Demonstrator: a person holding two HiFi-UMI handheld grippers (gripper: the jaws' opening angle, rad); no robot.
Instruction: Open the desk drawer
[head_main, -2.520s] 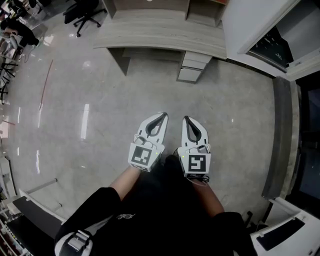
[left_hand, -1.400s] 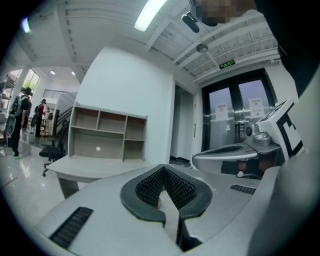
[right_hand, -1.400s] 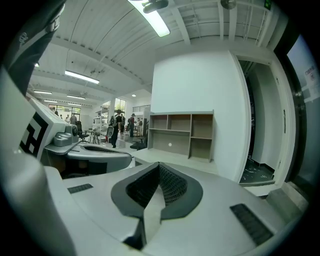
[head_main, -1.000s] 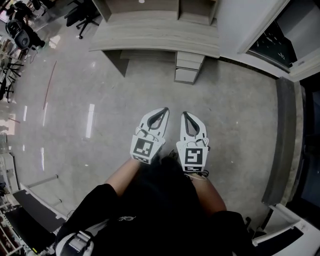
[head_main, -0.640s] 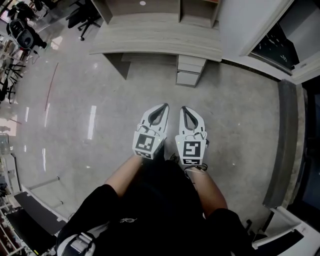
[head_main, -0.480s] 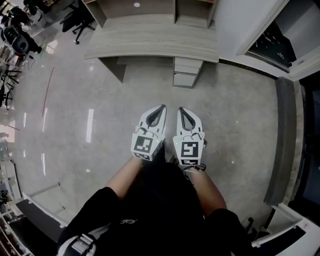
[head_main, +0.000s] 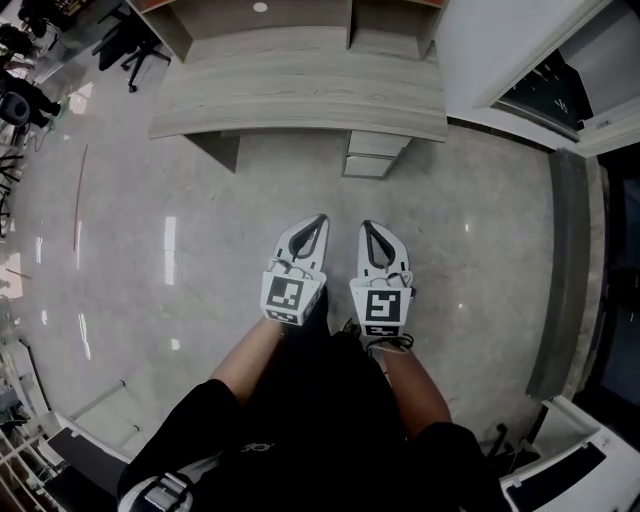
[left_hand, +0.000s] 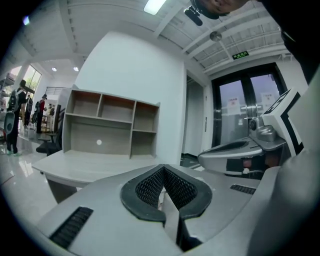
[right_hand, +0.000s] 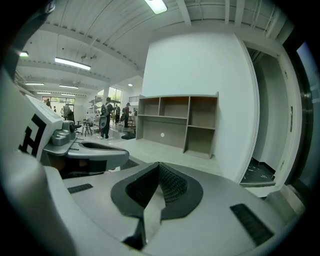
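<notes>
A pale wood desk (head_main: 300, 95) stands at the top of the head view. Its drawer unit (head_main: 376, 158), a stack of closed fronts, sits under the desk's right end. My left gripper (head_main: 321, 218) and right gripper (head_main: 367, 225) are side by side over the bare floor, well short of the drawers and pointing toward them. Both are shut with nothing between the jaws. In the left gripper view the closed left gripper (left_hand: 163, 169) faces the desk (left_hand: 75, 165) and its shelf hutch (left_hand: 115, 125). The right gripper view shows the shut right gripper (right_hand: 159, 165).
A shelf hutch (head_main: 300, 12) stands on the desk against a white wall. An office chair (head_main: 118, 45) is at the far left, a dark floor strip (head_main: 560, 270) runs along the right, and a white machine (head_main: 560, 470) sits at bottom right. People (right_hand: 106, 117) stand far off.
Both grippers and the person have moved forward across the floor; the desk and drawer unit now look larger and nearer. The jaws stayed shut.
</notes>
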